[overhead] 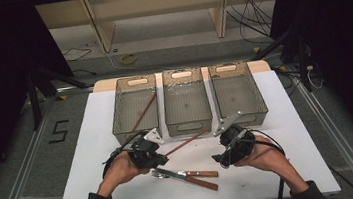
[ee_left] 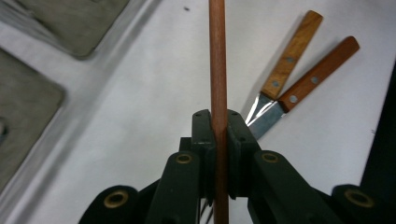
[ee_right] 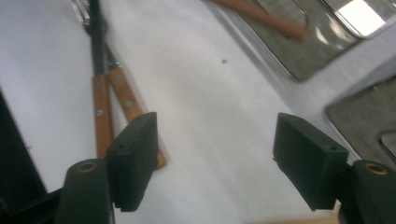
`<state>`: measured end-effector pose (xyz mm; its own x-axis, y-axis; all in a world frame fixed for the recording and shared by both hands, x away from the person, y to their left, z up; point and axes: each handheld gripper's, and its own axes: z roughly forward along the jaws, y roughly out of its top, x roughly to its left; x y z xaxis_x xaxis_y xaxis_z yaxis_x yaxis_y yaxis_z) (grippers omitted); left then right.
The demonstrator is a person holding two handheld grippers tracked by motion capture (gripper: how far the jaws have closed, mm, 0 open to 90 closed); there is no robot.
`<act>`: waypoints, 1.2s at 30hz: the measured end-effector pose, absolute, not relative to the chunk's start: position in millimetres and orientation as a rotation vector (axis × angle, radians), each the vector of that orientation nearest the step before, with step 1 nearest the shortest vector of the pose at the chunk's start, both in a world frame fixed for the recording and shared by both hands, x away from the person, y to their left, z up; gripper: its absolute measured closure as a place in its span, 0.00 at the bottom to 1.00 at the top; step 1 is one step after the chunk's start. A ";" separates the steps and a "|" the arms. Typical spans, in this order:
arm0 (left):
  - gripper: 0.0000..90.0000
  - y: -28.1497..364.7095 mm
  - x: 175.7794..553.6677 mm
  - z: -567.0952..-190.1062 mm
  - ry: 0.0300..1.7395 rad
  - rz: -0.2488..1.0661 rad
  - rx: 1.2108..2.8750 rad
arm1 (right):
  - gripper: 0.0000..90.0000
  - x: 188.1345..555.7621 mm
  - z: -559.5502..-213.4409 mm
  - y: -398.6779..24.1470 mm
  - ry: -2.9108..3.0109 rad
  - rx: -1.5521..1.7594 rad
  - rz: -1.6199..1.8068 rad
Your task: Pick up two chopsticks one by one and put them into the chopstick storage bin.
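Clamped tight in the left tongs [ee_left: 219,135] sits a reddish wooden chopstick [ee_left: 217,60], lifted off the white counter [overhead: 95,154] and pointing toward the middle bin [overhead: 186,101]. Right tongs [ee_right: 215,158] gape wide with nothing between them, just off two wooden-handled utensils [overhead: 193,177] lying crossed on the counter. Another chopstick [overhead: 144,112] leans inside the left bin [overhead: 135,106].

Spread fingers [ee_right: 310,161] above white table [ee_right: 210,116], wooden-handled cutlery [ee_right: 105,105] left.
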<state>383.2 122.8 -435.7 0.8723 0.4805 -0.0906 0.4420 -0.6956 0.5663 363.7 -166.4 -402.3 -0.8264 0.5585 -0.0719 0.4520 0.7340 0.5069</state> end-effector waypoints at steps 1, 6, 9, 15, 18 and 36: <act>0.93 124.9 384.5 -434.6 0.673 0.093 2.444 | 0.35 364.3 -404.2 -168.4 2.701 0.827 0.713; 0.93 135.2 391.0 -430.5 0.736 0.126 2.400 | 0.34 366.8 -410.3 -180.0 2.654 0.923 0.734; 0.93 138.8 394.2 -428.4 0.756 0.140 2.365 | 0.34 368.0 -414.7 -185.6 2.641 0.938 0.728; 0.93 143.9 404.4 -421.0 0.803 0.170 2.321 | 0.33 366.8 -425.4 -189.1 2.642 0.954 0.691; 0.93 147.6 412.4 -416.9 0.832 0.185 2.291 | 0.33 365.2 -426.5 -190.7 2.639 0.958 0.695; 0.93 184.5 469.8 -395.9 1.066 0.300 2.131 | 0.31 360.4 -431.5 -203.8 2.600 1.014 0.716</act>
